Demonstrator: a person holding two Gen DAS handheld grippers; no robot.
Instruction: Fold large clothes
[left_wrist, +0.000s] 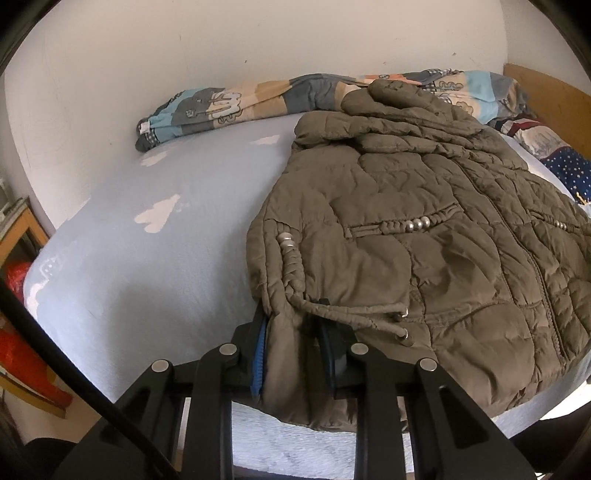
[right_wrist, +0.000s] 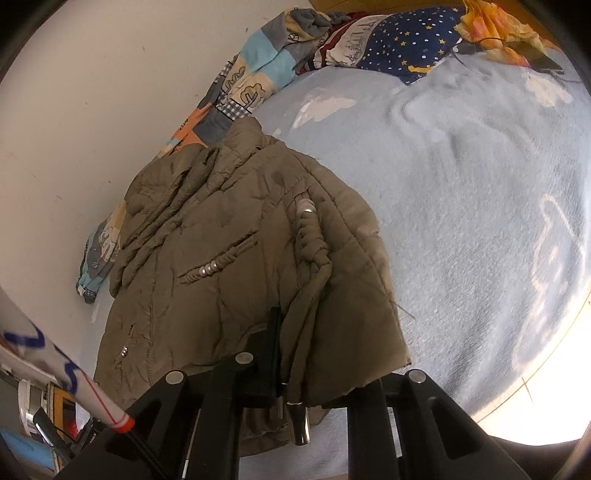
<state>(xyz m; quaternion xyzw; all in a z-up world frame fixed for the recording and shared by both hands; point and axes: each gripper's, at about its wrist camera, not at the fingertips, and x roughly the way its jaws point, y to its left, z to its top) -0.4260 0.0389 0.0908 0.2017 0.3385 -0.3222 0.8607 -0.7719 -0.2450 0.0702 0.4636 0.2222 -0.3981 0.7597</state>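
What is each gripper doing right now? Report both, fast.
Left gripper: closed on the jacket at its near hem corner.
Right gripper: closed on the jacket's other hem corner.

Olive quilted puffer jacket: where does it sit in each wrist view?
Left wrist: olive quilted puffer jacket fills centre-right, its hem clamped in the left tool.
Right wrist: centre-left, its hem clamped in the right tool.
Shared landmark: patchwork cartoon-print duvet along the white wall.
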